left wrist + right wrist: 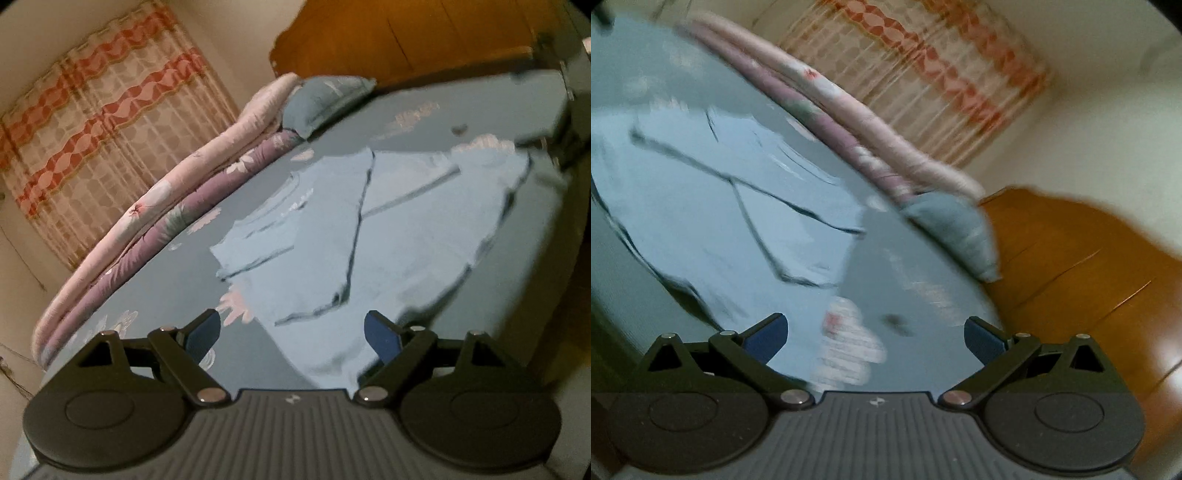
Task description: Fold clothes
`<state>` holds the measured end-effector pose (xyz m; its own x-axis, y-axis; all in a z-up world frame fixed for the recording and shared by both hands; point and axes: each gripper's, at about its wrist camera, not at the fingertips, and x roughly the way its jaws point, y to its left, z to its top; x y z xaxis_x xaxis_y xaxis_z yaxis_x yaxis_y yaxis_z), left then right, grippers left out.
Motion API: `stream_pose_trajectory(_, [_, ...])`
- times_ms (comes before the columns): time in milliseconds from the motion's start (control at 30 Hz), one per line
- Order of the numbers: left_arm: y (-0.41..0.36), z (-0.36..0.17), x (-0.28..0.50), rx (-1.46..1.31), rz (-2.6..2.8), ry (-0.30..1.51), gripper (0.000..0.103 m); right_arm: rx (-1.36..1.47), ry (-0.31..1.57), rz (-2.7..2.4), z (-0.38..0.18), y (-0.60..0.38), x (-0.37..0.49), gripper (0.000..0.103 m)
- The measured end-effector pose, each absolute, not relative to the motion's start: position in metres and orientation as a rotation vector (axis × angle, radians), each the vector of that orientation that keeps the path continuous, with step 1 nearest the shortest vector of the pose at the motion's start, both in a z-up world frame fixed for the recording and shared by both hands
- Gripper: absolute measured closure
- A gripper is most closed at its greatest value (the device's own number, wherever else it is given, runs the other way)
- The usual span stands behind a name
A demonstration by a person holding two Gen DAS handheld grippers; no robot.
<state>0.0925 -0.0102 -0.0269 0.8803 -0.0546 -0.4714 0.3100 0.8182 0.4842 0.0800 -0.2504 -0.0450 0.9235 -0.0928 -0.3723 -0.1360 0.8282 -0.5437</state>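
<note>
- The left tool [291, 334] is nearest the lens: its 2 blue fingers stand spread apart with nothing between them, hanging over the near hem of the light blue garment [369, 221]. The right tool [875, 338] is just as wide, empty too, above bare sheet beside the garment's edge.
- The bed [166, 288], in a grey-blue flowered sheet, carries everything; the garment lies near its middle.
- A wooden headboard [406, 40] stands beyond the garment, at the bed's far end.
- A rolled pink and purple quilt [155, 206] runs along the bed side away from the garment, toward the curtain [92, 122].
- The garment is spread flat, with at least 1 panel already turned over the body, its dark edge running down the centre. Blur hides finer detail.
- A blue pillow [325, 99] sits between quilt and headboard, well apart from the garment.
- Judged step: mid-fold, between grasps. The next move likely calls for both tools to drop to a free edge, pinch only the intended layers, and carry them over evenly so the fold stays square.
</note>
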Motion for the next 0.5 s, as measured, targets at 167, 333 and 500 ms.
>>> stream_pose_trajectory(167, [-0.006, -0.038, 0.132, 0.426, -0.22, 0.527, 0.018, -0.33, 0.48, 0.206, -0.047, -0.243, 0.111, 0.0])
stream_pose_trajectory(333, [0.002, -0.061, 0.13, 0.428, -0.235, 0.647, 0.017, -0.205, 0.601, 0.245, -0.068, -0.249, 0.126, 0.0])
stream_pose_trajectory(500, [0.026, -0.051, 0.111, 0.406, -0.198, 0.711, 0.017, -0.13, 0.655, 0.238, -0.069, -0.278, 0.11, 0.0])
